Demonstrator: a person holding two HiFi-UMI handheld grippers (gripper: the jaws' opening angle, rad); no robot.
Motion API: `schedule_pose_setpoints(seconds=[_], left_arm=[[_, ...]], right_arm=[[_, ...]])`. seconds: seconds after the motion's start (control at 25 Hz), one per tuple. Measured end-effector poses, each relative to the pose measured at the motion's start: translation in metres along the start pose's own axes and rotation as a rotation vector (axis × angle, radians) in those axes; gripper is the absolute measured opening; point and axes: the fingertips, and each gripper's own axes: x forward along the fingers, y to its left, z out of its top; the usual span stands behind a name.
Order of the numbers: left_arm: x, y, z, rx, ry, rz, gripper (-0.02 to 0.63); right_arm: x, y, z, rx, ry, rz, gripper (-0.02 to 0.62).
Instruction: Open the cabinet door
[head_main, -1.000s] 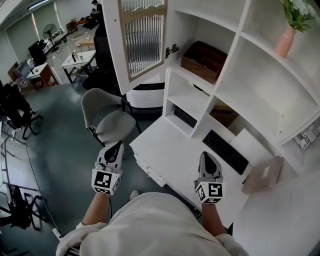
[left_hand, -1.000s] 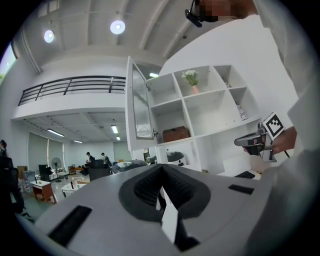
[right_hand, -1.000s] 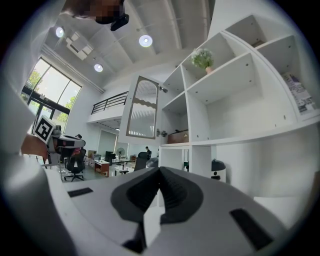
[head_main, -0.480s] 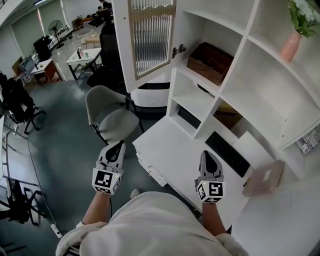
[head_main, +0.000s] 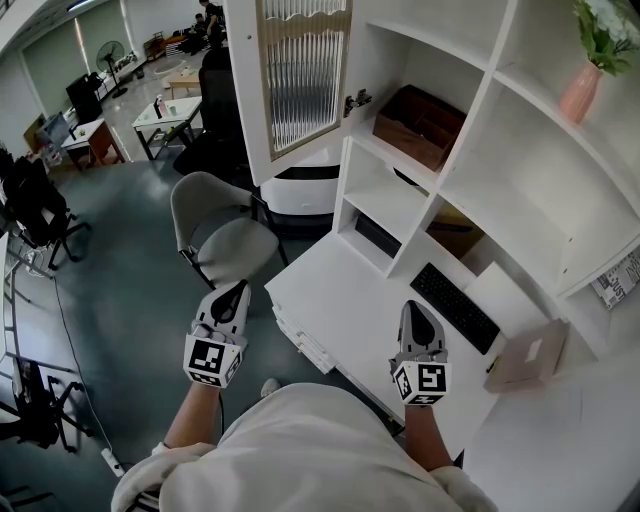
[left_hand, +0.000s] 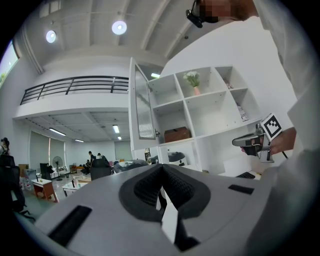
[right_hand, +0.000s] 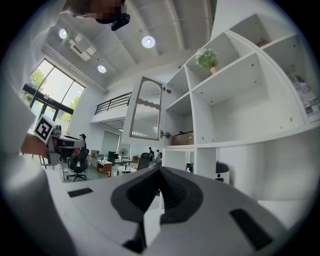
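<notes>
Two tools (head_main: 236, 290) (head_main: 414, 310), one cabinet door (head_main: 300, 70), one keyboard (head_main: 455, 305), one vase (head_main: 577, 88).

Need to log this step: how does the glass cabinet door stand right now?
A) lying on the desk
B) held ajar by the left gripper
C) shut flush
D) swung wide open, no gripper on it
D: the cabinet door stands swung out from the shelves, baring the brown box behind it, while the left gripper and right gripper sit low, well short of it, both shut and empty.

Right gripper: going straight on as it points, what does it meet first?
Probably the white shelf unit, at its lower compartment. The right gripper, jaws shut, points level toward it. Nothing nearer shows; depth unclear.
</notes>
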Motion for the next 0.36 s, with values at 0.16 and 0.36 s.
schedule_pose_setpoints(seconds=[0.16,0.36], left_arm=[[-0.0004,0.0012,-0.0010,0.000,0.004,0.001,0.000],[0.0005,0.0026,-0.0003,0.004,0.001,0.003,0.000]], right_arm=[[-0.0006,0.0007,0.0011,-0.001,-0.001,0.000,0.003],[0.0000,0.0006,0.0009,-0.002,-0.002,0.000,0.003]])
